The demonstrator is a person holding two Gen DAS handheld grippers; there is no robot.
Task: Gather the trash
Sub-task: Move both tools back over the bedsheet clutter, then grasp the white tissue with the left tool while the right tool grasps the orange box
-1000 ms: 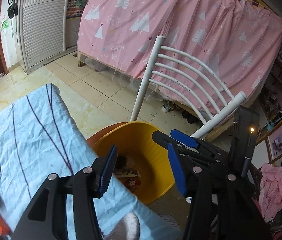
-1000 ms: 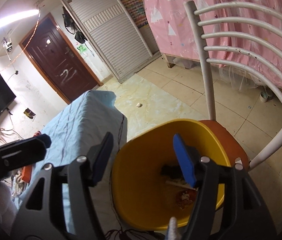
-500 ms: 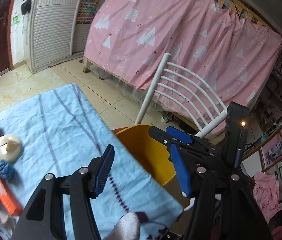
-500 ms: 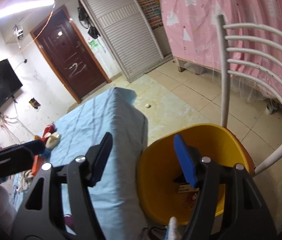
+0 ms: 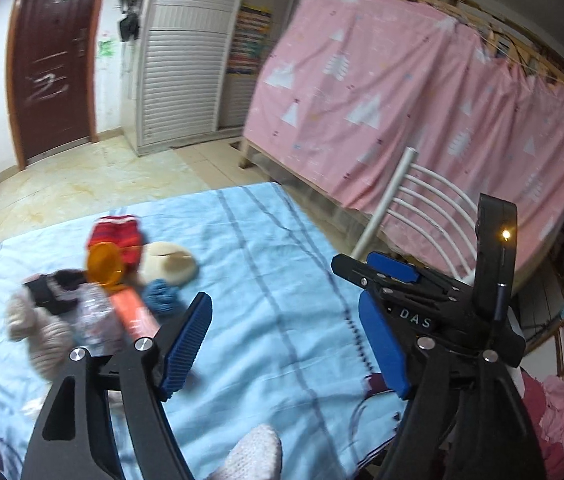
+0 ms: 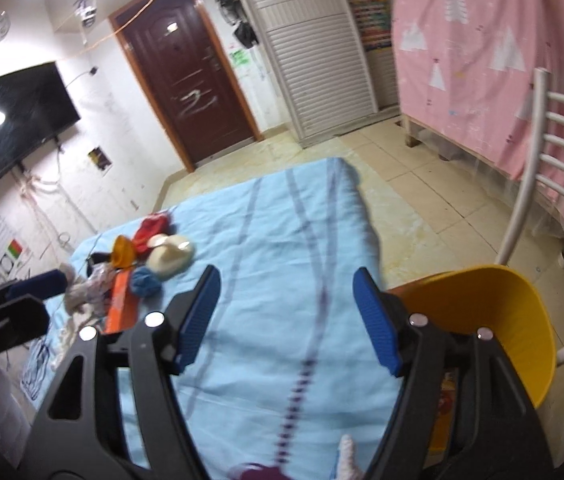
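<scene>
My left gripper point(image 5: 286, 340) is open and empty above the blue-clothed table point(image 5: 266, 264). A pile of trash lies at its left: an orange cap point(image 5: 103, 267), a red wrapper point(image 5: 116, 236), an orange packet point(image 5: 135, 314), a blue ball point(image 5: 160, 295), a cream shell-like piece point(image 5: 172, 264) and crumpled plastic point(image 5: 94, 316). My right gripper point(image 6: 288, 312) is open and empty over the table; the same pile point(image 6: 138, 264) is far left of it. The yellow bin point(image 6: 494, 320) sits on a chair at the right.
A white metal chair point(image 6: 538, 160) holds the bin beside the table's right edge. A pink curtained bed point(image 5: 422, 120) stands behind. A dark door point(image 6: 190, 88) and white wardrobe point(image 6: 314, 48) are at the back. The right gripper's body shows in the left wrist view point(image 5: 442, 308).
Both grippers have swung left, away from the yellow bin and toward the table. The trash pile has come into view in both cameras. Both stay open.
</scene>
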